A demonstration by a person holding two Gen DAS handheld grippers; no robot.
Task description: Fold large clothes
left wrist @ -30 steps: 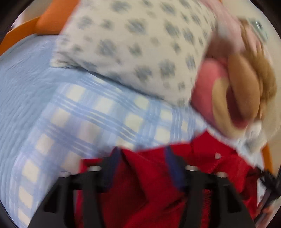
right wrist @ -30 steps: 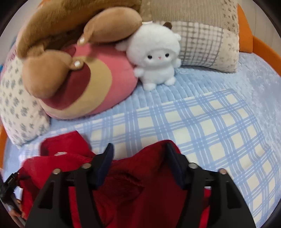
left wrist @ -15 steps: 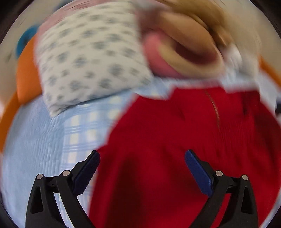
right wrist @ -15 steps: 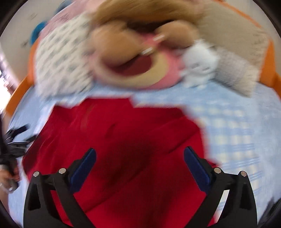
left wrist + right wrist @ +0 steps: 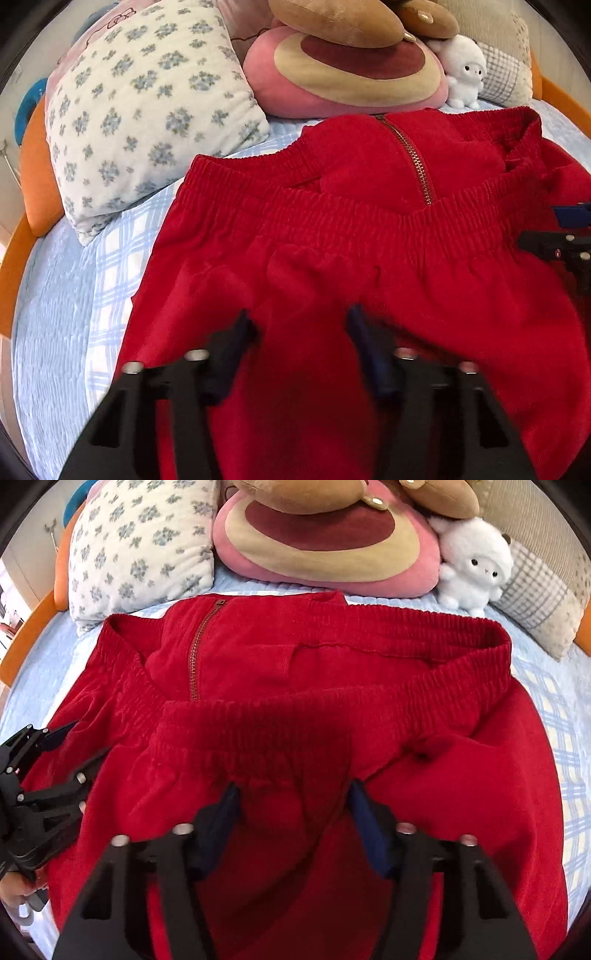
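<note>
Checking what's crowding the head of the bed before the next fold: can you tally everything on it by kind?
Red garment: 1
Pillows: 2, the floral pillow and the checked pillow
Plush toys: 2, the pink and brown plush and the white plush
Total: 5, not counting a pink cushion only partly visible behind the floral pillow.

No readable text, label, brand, number or sign appears anywhere.

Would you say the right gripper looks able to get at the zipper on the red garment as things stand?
Probably yes. The zipper lies exposed on top of the red garment, ahead and left of the right gripper; nothing covers it, though those fingers already bracket a fabric fold.
</note>
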